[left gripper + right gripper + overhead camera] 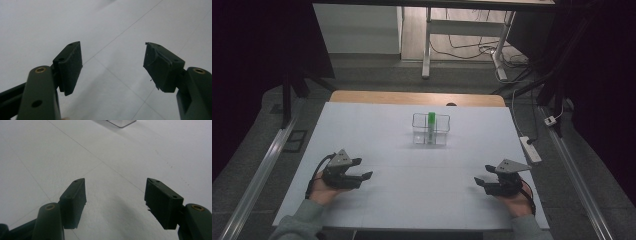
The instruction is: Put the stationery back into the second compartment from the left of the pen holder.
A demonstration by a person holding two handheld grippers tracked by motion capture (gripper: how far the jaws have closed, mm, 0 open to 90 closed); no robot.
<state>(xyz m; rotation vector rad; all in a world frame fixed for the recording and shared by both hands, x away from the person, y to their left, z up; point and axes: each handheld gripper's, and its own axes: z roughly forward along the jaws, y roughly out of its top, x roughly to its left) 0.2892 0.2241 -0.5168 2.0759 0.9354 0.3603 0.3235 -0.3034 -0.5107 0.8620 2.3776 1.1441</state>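
A clear plastic rack (430,129) stands at the middle back of the white table cover (412,165), with a green-capped tube (431,120) upright in it. My left gripper (363,169) rests low at the front left, held in a hand, jaws open and pointing right with nothing between them. In its own view the left gripper (113,67) looks onto bare white surface. My right gripper (481,179) sits at the front right, jaws open and pointing left, empty. The right gripper (115,200) shows the rack's base corner (121,122) at the top edge of its own view.
A wooden table edge (417,98) shows behind the white cover. A power strip (530,148) with a cable lies off the right side. Desk legs (427,50) and cables stand on the floor beyond. Metal rails (262,170) run along both sides.
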